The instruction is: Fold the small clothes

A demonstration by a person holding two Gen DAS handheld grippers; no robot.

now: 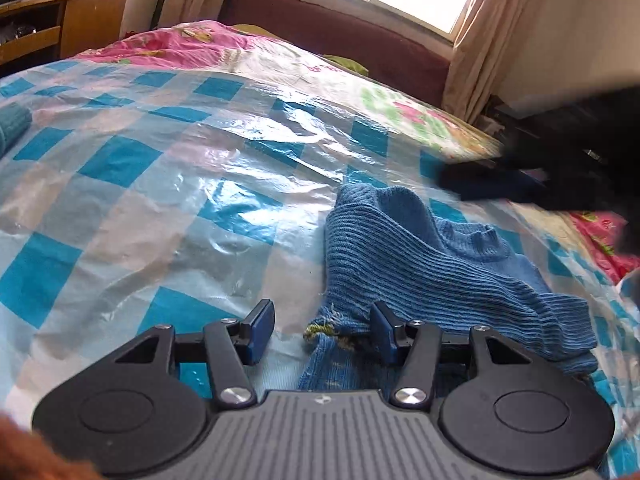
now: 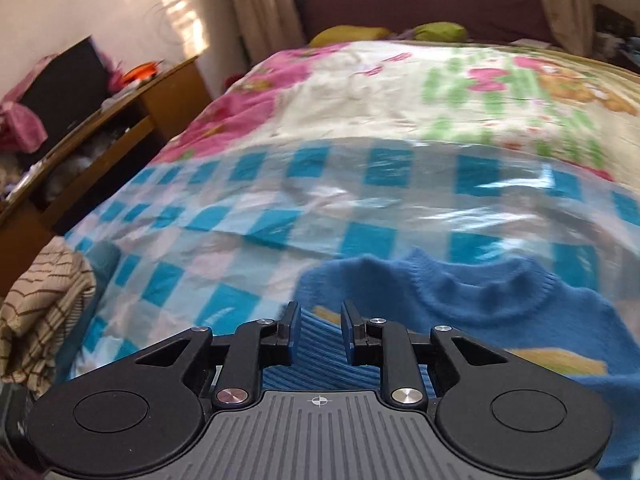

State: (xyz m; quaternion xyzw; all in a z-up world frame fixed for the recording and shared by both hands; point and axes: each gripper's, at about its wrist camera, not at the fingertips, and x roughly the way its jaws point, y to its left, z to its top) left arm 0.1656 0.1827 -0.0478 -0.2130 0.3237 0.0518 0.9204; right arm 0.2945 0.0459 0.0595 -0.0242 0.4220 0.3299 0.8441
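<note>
Sunlit bedroom, curtains at the window beyond the headboard, and a bed spread with a floral quilt under a glossy blue-and-white checked plastic sheet (image 1: pixel 168 184) that carries the work. On that sheet, toward the near edge of the bed, lies a small blue ribbed knit sweater (image 1: pixel 404 256), round collar pointing toward the headboard, one ribbed sleeve thrown across the body, its frayed cuff with yellow-green threads at the near end. The left hand-held gripper (image 1: pixel 322 330) hovers low with its jaws wide apart and empty; the cuff sits between the blue pads, nearer the right-side pad, though whether it touches cannot be told. The right hand-held gripper (image 2: pixel 320 332) has its jaws at a narrower gap, ribbed sleeve fabric showing between them; they do not look closed on it. From the left gripper the sweater runs away and rightward, its long axis roughly along the fingers. My judgement: the left gripper is better placed for the cuff, and closing there would allow the sleeve to be drawn over
</note>
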